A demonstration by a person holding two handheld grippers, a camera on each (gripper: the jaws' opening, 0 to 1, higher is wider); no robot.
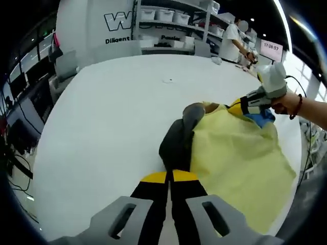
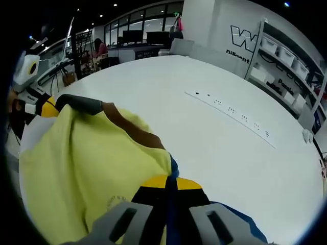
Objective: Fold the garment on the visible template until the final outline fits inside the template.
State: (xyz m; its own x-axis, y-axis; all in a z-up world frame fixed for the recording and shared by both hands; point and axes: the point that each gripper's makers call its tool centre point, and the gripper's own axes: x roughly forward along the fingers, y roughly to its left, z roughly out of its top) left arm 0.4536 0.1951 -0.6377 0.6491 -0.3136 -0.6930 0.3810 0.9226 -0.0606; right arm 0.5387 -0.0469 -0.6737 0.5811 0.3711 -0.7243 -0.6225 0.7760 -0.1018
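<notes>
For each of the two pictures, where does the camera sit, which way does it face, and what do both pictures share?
Left gripper view: rides on the left gripper, looking along its closed jaws across the white table at the yellow garment; the right gripper and a hand enter from the right.
Right gripper view: rides on the right gripper, its jaws closed on the garment's edge; the left gripper shows at far left.
Shared: garment, table, both grippers.

Yellow garment [image 1: 235, 153] with dark collar, bunched, lifted above white table.
</notes>
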